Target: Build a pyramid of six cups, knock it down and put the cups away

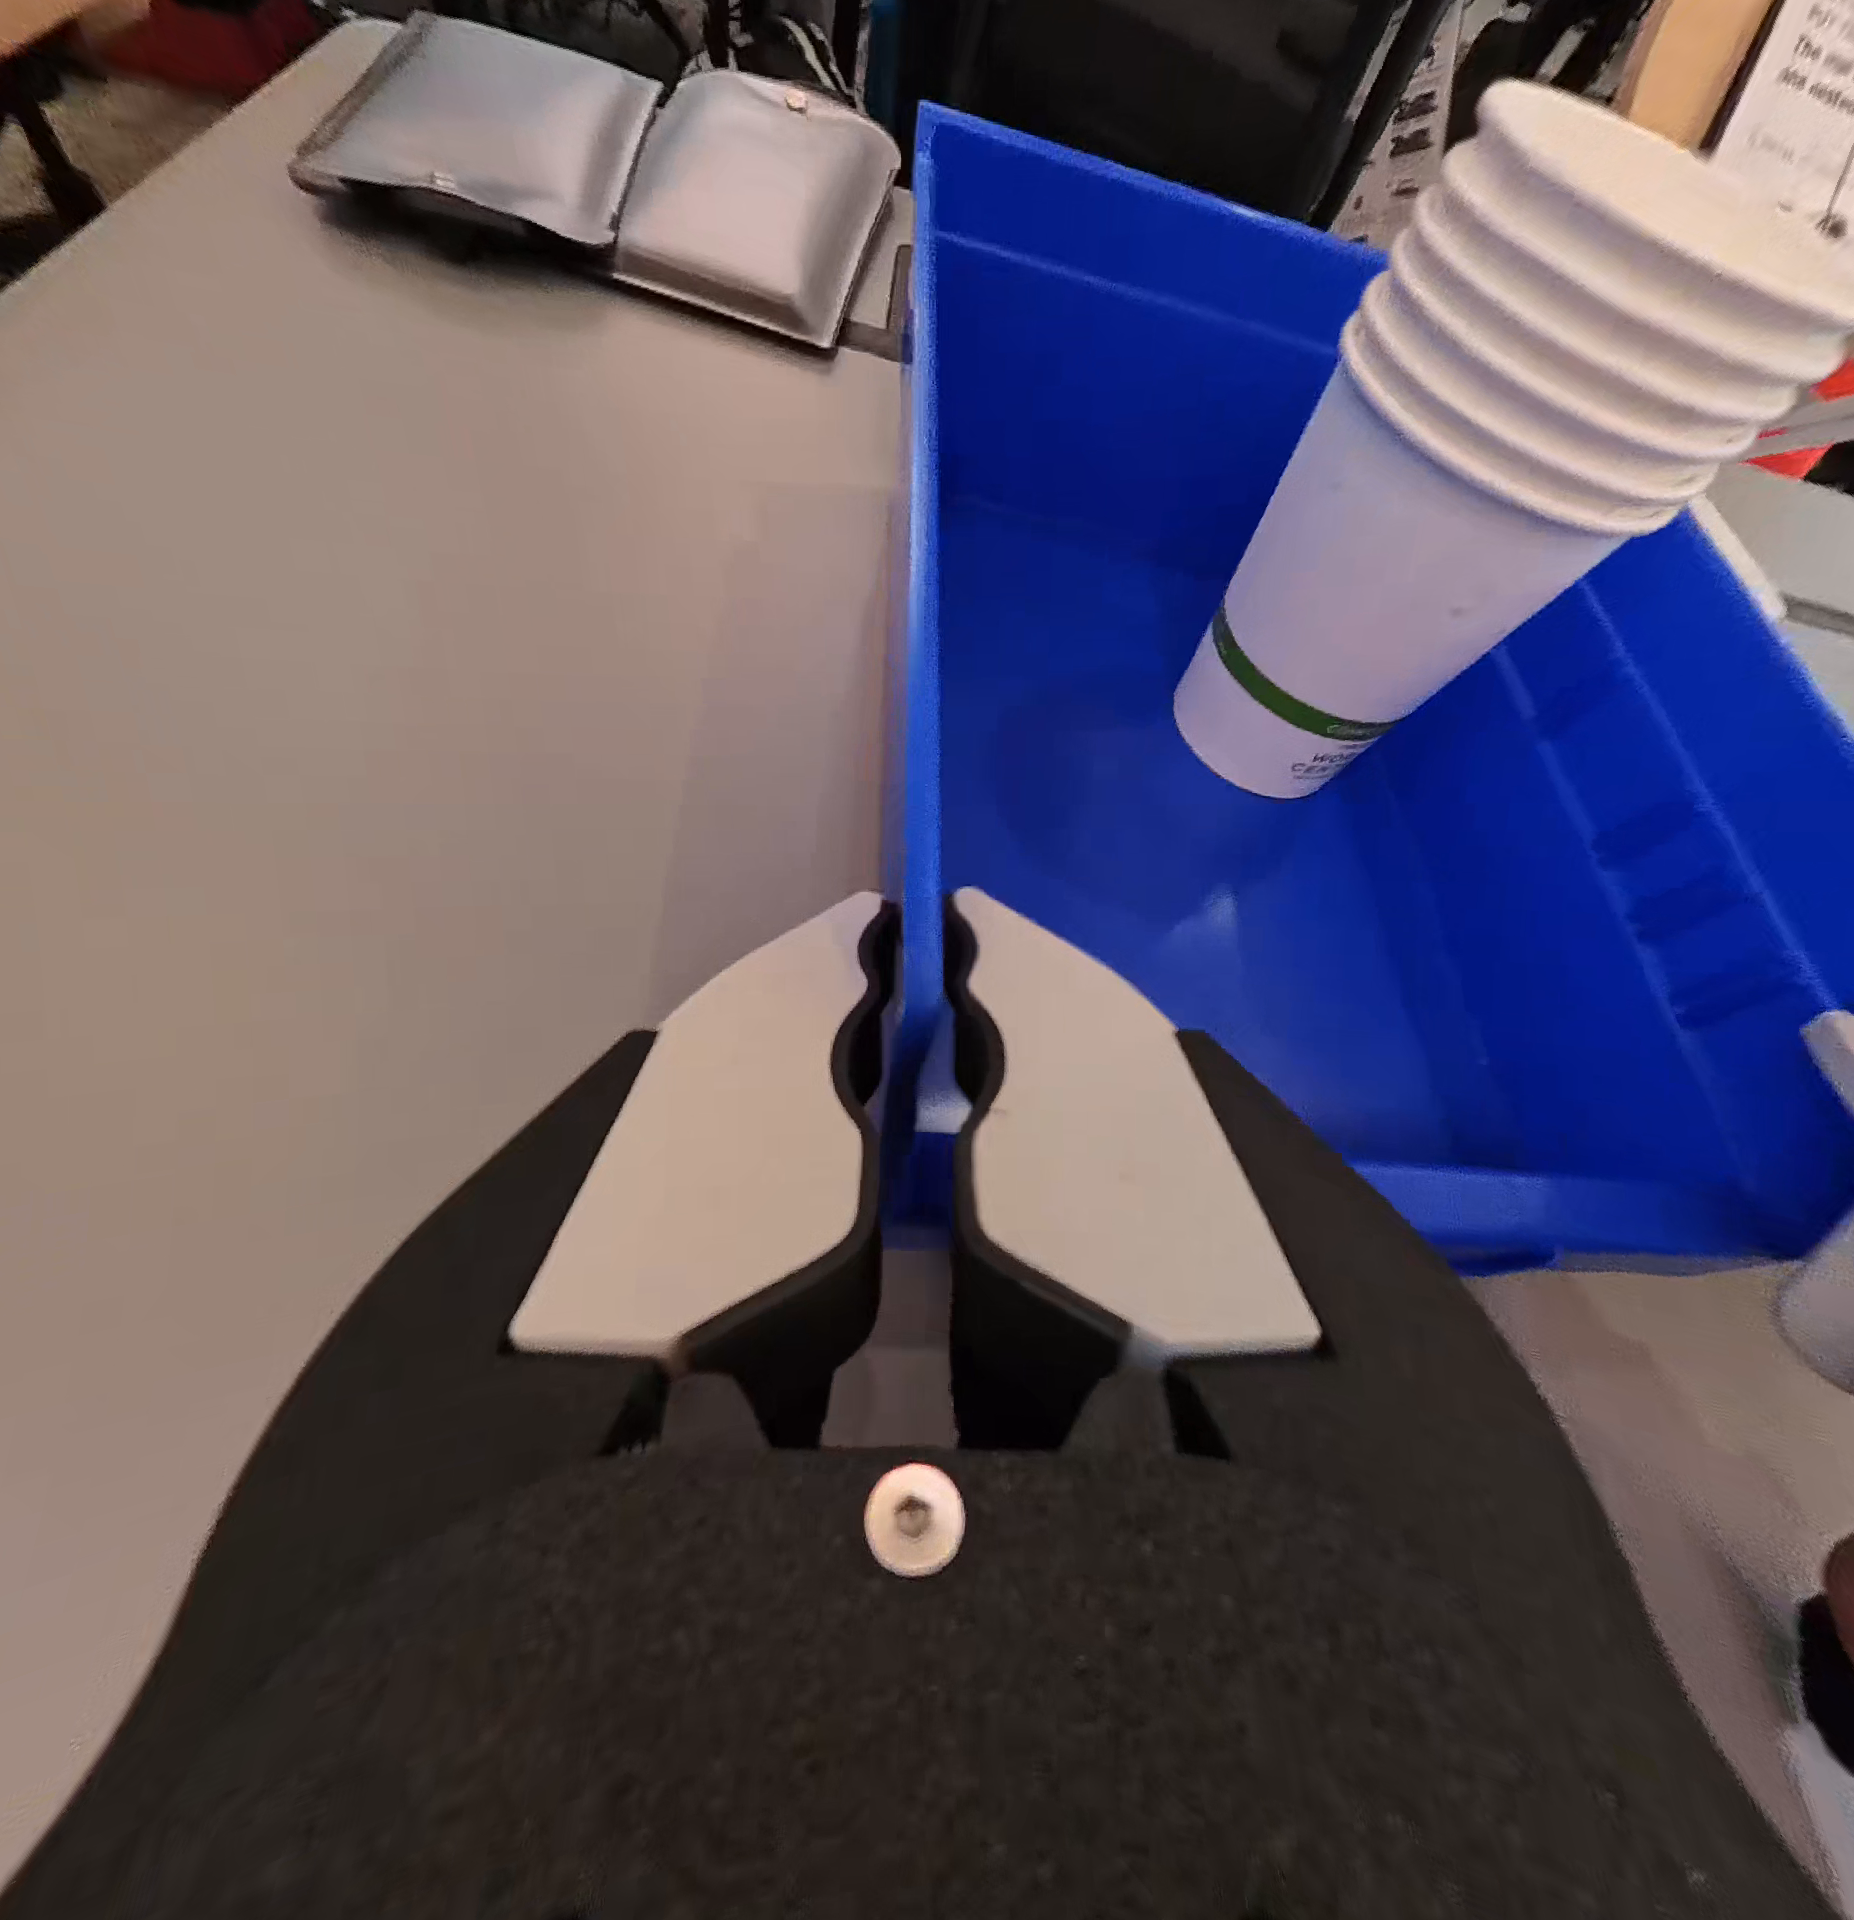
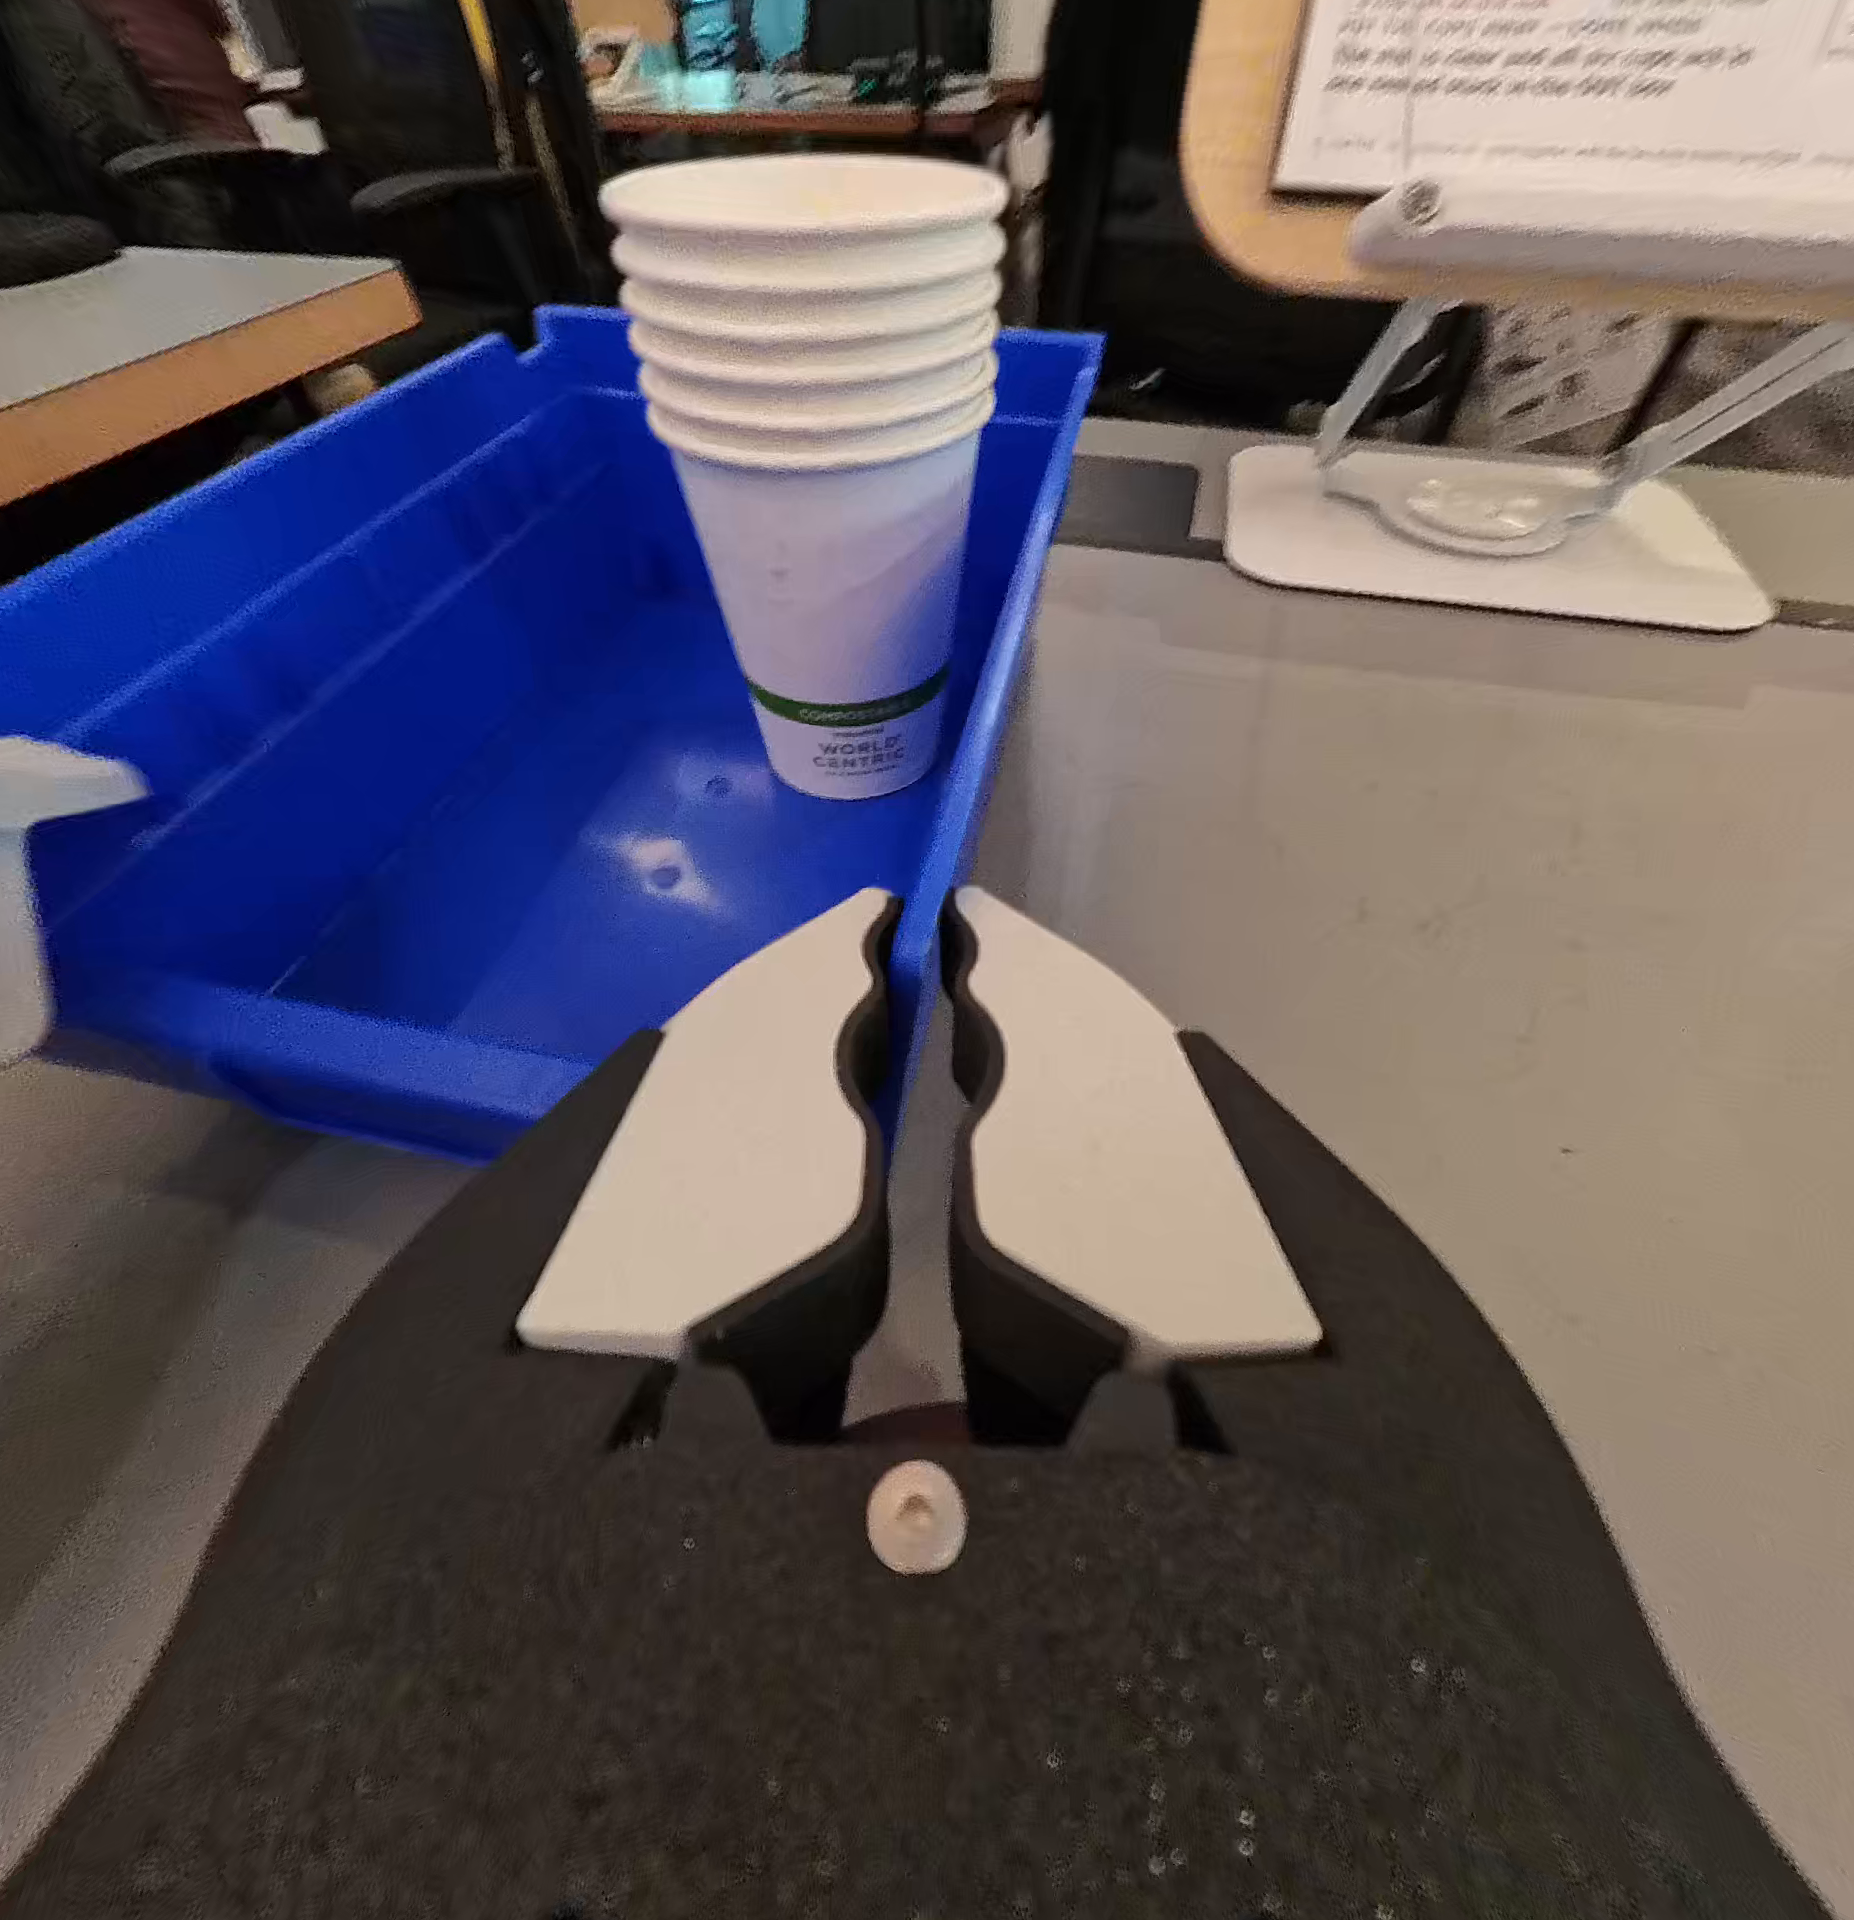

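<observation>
At twelve o'clock inside the bin [image 2: 403, 727], nested cups [image 2: 819, 468] bore green-banded print; left gripper [image 1: 921, 914] and right gripper [image 2: 921, 914] each pinched a bin wall, nearly closed.

White nested cup stack [image 2: 814, 468] stands upright in blue bin [image 2: 331, 644].

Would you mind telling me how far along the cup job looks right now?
It looks nearly finished or not yet begun; one frame cannot say. The nested cup stack stands inside the blue bin, and no loose cups show on the table. In hand: the left hand-held gripper and right hand-held gripper each pinch a bin wall. What remains depends on that.
</observation>
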Motion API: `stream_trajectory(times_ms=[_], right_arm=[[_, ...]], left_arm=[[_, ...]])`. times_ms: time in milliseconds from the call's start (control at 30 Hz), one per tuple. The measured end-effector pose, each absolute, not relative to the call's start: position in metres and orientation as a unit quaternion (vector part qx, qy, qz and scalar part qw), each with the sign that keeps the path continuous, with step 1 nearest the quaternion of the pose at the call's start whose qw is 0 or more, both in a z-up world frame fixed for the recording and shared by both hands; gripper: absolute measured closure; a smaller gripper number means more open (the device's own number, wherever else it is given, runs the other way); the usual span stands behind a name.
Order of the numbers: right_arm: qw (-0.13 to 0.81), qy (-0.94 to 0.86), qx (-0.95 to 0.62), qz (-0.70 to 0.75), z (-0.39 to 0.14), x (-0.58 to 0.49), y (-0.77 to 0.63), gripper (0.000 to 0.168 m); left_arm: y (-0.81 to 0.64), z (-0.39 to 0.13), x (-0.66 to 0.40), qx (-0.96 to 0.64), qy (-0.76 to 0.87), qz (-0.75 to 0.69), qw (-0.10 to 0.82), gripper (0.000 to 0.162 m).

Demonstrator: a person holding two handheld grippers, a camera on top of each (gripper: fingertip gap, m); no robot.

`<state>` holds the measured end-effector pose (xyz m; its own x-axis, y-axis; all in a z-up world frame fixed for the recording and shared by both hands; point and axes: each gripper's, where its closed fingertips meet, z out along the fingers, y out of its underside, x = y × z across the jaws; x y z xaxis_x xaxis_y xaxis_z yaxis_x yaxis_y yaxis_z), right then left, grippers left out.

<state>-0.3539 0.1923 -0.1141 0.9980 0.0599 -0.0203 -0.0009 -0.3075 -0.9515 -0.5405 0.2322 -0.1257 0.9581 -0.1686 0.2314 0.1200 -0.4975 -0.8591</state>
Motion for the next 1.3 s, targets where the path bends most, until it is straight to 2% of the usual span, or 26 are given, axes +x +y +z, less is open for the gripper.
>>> stream_trajectory(times_ms=[67, 200, 300, 467, 633, 767, 1000, 1300], right_arm=[[0.576, -0.060, -0.813, 0.057, -0.106, -0.357, 0.181, 0.158], [0.586, -0.184, -0.782, 0.109, -0.059, -0.342, 0.134, 0.130], [0.588, -0.227, -0.766, 0.128, -0.034, -0.291, 0.104, 0.121], [0.622, -0.188, -0.753, 0.103, -0.024, -0.153, 0.082, 0.118], [0.639, -0.066, -0.765, 0.045, -0.061, -0.009, 0.055, 0.111], [0.661, 0.052, -0.747, 0.040, -0.087, 0.068, 0.033, 0.104], [0.628, 0.073, -0.775, -0.001, -0.104, 0.107, 0.019, 0.097], [0.627, 0.070, -0.776, -0.007, -0.102, 0.101, 0.016, 0.105]], left_arm=[[0.227, -0.119, -0.534, -0.849, -0.002, -0.184, 0.496, 0.135], [0.215, -0.064, -0.539, -0.808, -0.028, -0.180, 0.561, 0.109], [0.204, -0.026, -0.519, -0.786, 0.022, -0.148, 0.600, 0.098], [0.178, -0.016, -0.448, -0.763, 0.090, -0.162, 0.619, 0.098], [0.150, -0.068, -0.402, -0.778, 0.088, -0.165, 0.599, 0.098], [0.153, -0.096, -0.398, -0.803, 0.090, -0.147, 0.571, 0.096], [0.168, -0.092, -0.397, -0.794, 0.107, -0.124, 0.586, 0.097], [0.160, -0.095, -0.395, -0.799, 0.117, -0.129, 0.576, 0.097]])
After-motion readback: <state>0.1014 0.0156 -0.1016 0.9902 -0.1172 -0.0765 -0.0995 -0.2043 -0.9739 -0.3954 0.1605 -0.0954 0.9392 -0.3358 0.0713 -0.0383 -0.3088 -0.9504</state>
